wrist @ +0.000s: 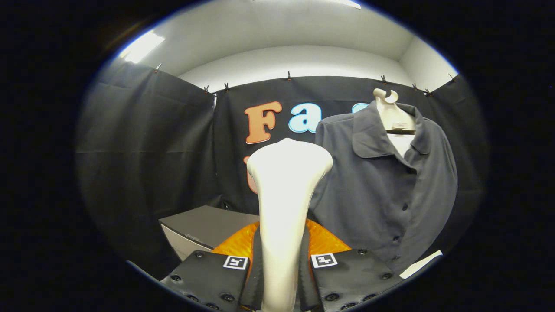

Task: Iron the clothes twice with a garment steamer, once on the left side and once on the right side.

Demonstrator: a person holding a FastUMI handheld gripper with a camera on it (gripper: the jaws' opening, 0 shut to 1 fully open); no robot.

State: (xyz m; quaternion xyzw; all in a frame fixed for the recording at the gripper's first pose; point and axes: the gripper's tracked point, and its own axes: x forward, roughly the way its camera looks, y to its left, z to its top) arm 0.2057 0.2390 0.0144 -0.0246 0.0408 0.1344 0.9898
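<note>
Gripper view, lower centre of the frame: the gripper [279, 277] has its two fingers pressed against either side of the white garment steamer [284, 208], pinching its upright handle between them. Each finger carries a small square black-and-white marker tag on its upper face, one just left of the handle and one just right of it; these are patterns, not readable writing. The steamer rises from between the fingers to the middle of the frame, where it widens into a broad, rounded head.

Right of centre, the grey button-front shirt [390, 186] hangs on a pale hanger [392, 117], collar open, a row of dark buttons running down its front. The steamer's head sits just left of the shirt's sleeve and overlaps it in the picture; whether the two touch cannot be told. A small label sits inside the neck, too small to read.

Lower left of centre, beyond the fingers, a grey box-like unit [204, 229] stands with a flat top. An orange surface [325, 240] shows directly behind the handle. Black cloth [143, 151] walls the booth.
</note>
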